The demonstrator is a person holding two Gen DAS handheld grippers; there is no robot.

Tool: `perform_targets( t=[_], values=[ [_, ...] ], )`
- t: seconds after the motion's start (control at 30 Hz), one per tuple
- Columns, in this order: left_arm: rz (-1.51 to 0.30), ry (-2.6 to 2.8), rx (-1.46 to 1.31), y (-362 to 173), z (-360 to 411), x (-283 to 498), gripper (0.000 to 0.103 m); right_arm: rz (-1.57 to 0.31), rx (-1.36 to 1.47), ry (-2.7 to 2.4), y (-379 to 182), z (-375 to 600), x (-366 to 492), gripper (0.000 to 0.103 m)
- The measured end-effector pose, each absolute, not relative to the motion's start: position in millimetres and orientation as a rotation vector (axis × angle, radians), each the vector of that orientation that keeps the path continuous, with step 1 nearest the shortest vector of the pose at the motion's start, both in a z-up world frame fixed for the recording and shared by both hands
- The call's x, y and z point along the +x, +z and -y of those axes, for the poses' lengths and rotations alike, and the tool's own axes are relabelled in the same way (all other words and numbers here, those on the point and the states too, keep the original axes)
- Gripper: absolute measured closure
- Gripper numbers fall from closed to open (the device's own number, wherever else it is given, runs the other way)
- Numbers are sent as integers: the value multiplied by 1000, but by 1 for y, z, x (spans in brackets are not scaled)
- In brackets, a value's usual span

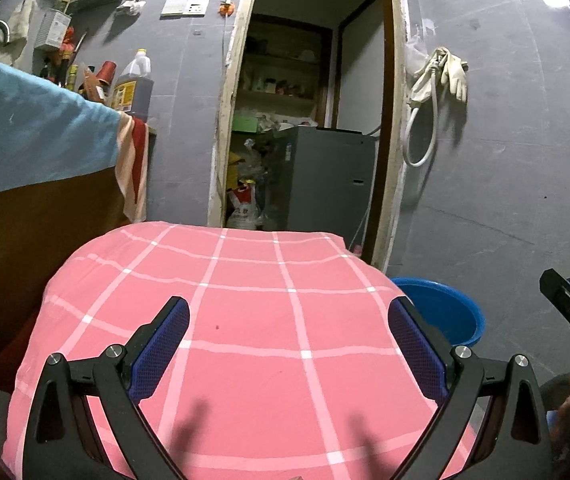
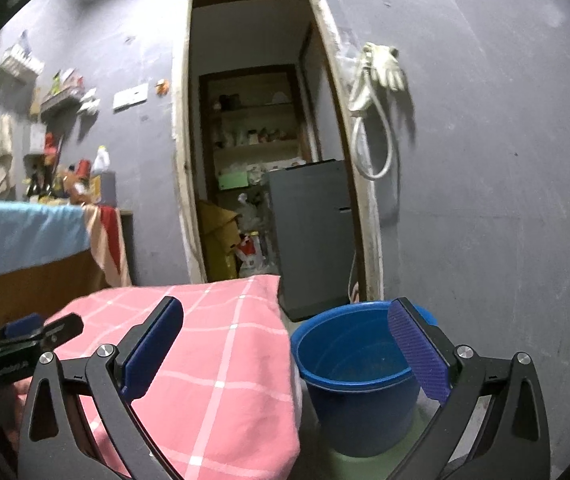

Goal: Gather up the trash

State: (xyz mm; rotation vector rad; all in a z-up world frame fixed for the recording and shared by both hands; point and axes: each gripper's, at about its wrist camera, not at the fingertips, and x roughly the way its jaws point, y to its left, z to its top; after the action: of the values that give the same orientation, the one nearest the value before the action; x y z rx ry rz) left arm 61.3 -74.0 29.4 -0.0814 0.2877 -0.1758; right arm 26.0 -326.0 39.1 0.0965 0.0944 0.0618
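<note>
Left gripper (image 1: 289, 320) wide, empty, above pink checked cloth (image 1: 245, 320); right gripper (image 2: 285, 320) wide, empty, near blue bucket (image 2: 349, 400).

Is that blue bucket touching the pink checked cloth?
Cannot tell. In the right wrist view the blue bucket sits right beside the pink checked cloth, whose hanging edge overlaps it, hiding any gap.

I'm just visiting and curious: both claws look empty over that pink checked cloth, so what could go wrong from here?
1. No trash shows on the pink checked cloth, so the open left gripper may pinch fabric instead.
2. The blue bucket stands close beside the cloth's edge; the open right gripper could knock it.
</note>
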Motion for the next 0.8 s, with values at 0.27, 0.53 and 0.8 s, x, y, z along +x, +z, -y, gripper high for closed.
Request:
perform_targets(
  t=[0.27, 0.53, 0.8],
  values=[
    [-274, -151, -51, 21, 70, 58, 6, -181, 74, 94, 29, 314, 41, 0],
    [-287, -148, -68, 16, 67, 61, 6, -257, 108, 86, 20, 319, 52, 0],
    [-293, -146, -71, 15, 64, 62, 6, -269, 99, 85, 20, 318, 54, 0]
  ],
)
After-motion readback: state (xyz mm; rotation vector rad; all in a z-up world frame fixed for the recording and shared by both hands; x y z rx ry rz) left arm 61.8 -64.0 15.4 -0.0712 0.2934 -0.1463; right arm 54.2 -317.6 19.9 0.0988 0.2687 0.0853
